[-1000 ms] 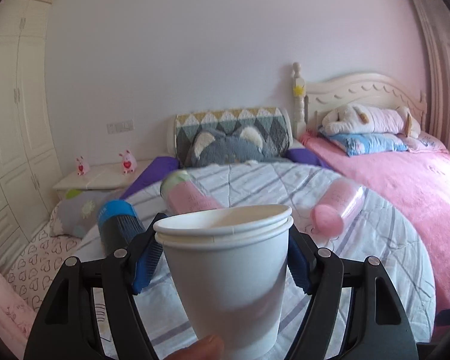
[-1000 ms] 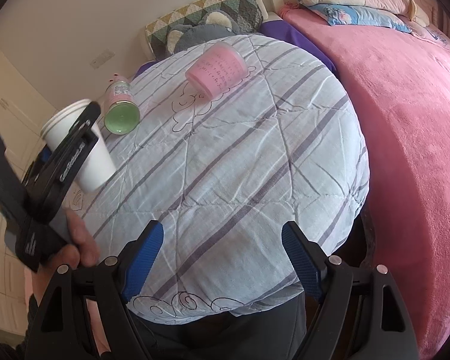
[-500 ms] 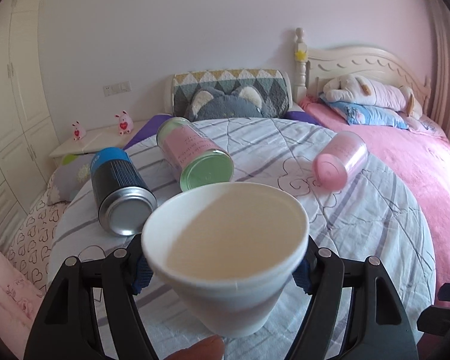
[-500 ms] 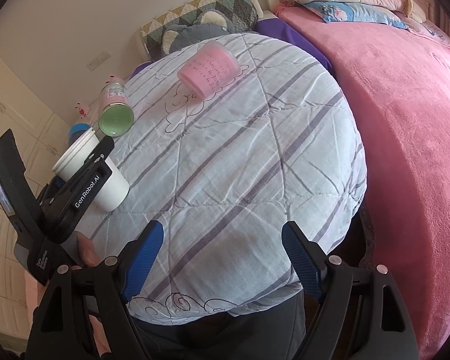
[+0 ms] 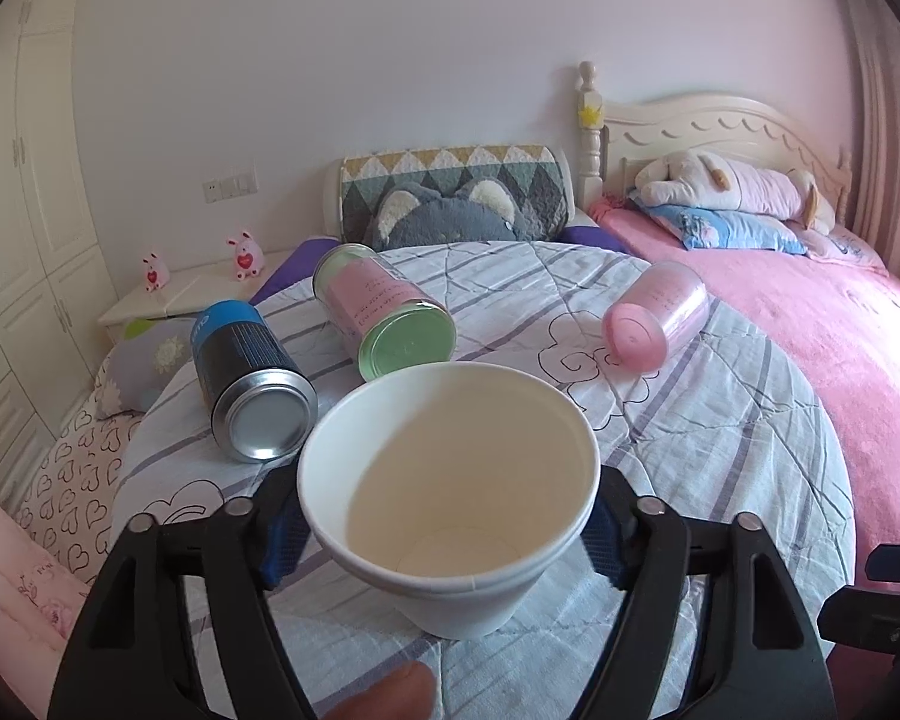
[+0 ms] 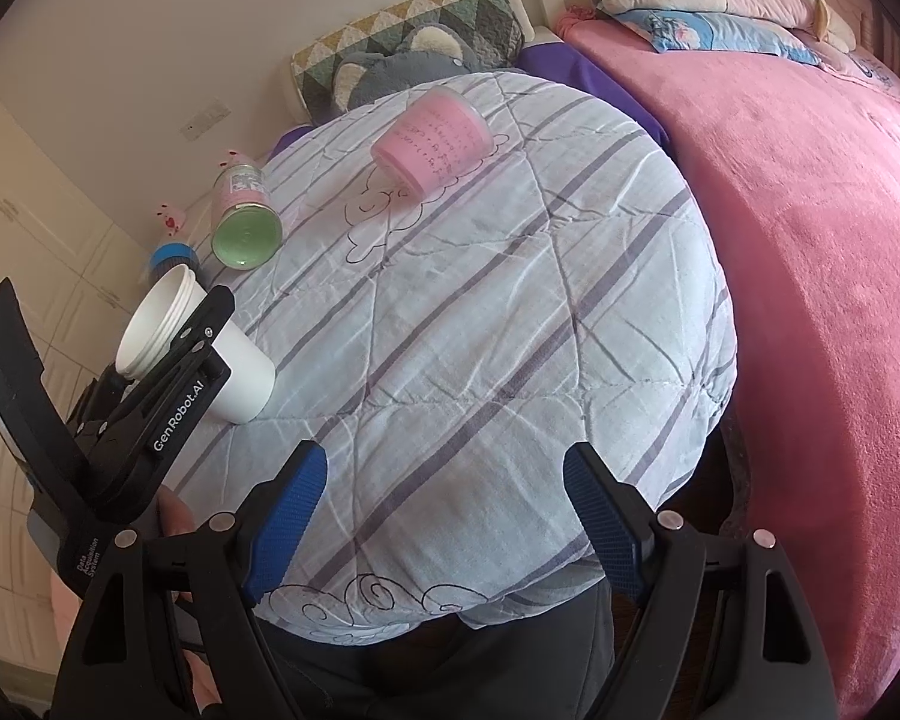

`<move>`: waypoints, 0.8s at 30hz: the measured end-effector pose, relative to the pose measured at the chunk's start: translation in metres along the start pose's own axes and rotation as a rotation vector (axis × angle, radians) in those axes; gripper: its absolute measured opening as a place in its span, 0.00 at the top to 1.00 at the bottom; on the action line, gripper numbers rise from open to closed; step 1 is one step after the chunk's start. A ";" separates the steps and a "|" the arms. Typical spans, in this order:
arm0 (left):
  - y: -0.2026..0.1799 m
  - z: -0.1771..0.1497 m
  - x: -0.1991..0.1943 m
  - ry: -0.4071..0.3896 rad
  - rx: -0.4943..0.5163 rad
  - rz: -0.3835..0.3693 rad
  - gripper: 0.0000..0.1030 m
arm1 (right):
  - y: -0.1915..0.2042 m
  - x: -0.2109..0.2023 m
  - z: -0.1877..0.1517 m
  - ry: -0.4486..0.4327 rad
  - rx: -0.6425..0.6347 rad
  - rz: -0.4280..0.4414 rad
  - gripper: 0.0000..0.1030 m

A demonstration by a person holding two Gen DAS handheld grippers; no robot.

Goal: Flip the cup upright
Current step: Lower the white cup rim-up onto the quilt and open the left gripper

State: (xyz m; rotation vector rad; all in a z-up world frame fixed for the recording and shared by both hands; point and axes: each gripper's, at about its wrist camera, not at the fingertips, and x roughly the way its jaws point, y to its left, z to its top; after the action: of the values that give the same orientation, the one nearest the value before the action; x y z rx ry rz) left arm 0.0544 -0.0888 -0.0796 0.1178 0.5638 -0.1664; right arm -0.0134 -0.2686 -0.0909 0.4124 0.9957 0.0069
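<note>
My left gripper (image 5: 444, 525) is shut on a white paper cup (image 5: 450, 480), mouth up and tilted slightly toward the camera, its base at or just above the striped quilt. The right wrist view shows the same cup (image 6: 240, 372) held by the left gripper (image 6: 198, 348) at the left edge of the round table (image 6: 510, 312). My right gripper (image 6: 444, 510) is open and empty over the table's near edge. A pink cup (image 5: 654, 315) lies on its side at the far right of the table; it also shows in the right wrist view (image 6: 432, 141).
A pink and green can (image 5: 384, 312) and a blue and black can (image 5: 249, 372) lie on their sides at the table's left. A pink bed (image 6: 810, 240) is on the right. A chair with a grey cushion (image 5: 450, 204) stands behind the table.
The left gripper has lowered the white cup toward the quilt at the table's left edge and tipped its view downward. The right gripper has stayed put.
</note>
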 end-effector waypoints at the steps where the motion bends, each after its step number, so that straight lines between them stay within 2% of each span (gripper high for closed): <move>1: 0.000 0.001 -0.001 0.002 0.002 -0.006 0.09 | 0.001 -0.001 -0.001 -0.003 -0.003 0.001 0.20; 2: 0.000 0.002 -0.004 0.001 0.005 -0.009 0.00 | 0.002 -0.003 -0.001 -0.008 -0.005 0.002 0.20; 10: 0.003 0.003 -0.019 0.000 0.011 -0.022 0.00 | 0.012 -0.018 -0.004 -0.042 -0.025 0.009 0.20; 19: 0.025 -0.003 -0.059 -0.006 -0.030 -0.130 0.00 | 0.031 -0.044 -0.016 -0.103 -0.053 0.005 0.20; 22: 0.033 -0.003 -0.084 -0.004 -0.020 -0.101 0.00 | 0.041 -0.061 -0.021 -0.153 -0.069 0.003 0.20; 24: 0.037 -0.003 -0.101 0.022 0.002 -0.049 0.00 | 0.049 -0.073 -0.028 -0.190 -0.081 -0.001 0.20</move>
State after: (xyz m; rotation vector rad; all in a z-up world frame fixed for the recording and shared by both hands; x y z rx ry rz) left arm -0.0242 -0.0396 -0.0256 0.1083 0.5883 -0.2139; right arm -0.0672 -0.2279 -0.0280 0.3322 0.8059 0.0069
